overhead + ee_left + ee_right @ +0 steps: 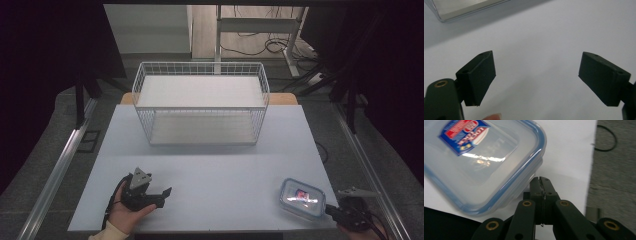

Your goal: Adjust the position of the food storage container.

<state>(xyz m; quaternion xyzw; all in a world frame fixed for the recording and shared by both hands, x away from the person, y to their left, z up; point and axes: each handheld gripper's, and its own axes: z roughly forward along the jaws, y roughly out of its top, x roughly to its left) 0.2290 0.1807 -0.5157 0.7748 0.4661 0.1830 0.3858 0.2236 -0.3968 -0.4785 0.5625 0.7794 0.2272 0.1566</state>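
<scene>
food container (pixel 302 198), clear with blue-rimmed lid, flat on tabletop (pixel 210 165) near right front corner | right hand-held gripper (pixel 541 180) pressed together, empty, just beside container's edge | left hand-held gripper (pixel 536 75) spread wide, empty, front left | wire basket (pixel 200 102) well apart at far edge

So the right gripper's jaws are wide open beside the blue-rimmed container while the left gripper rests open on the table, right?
Not quite: the right gripper has its jaws shut, pads pressed together beside the container, as the right gripper view shows. The left gripper is indeed open.
</scene>
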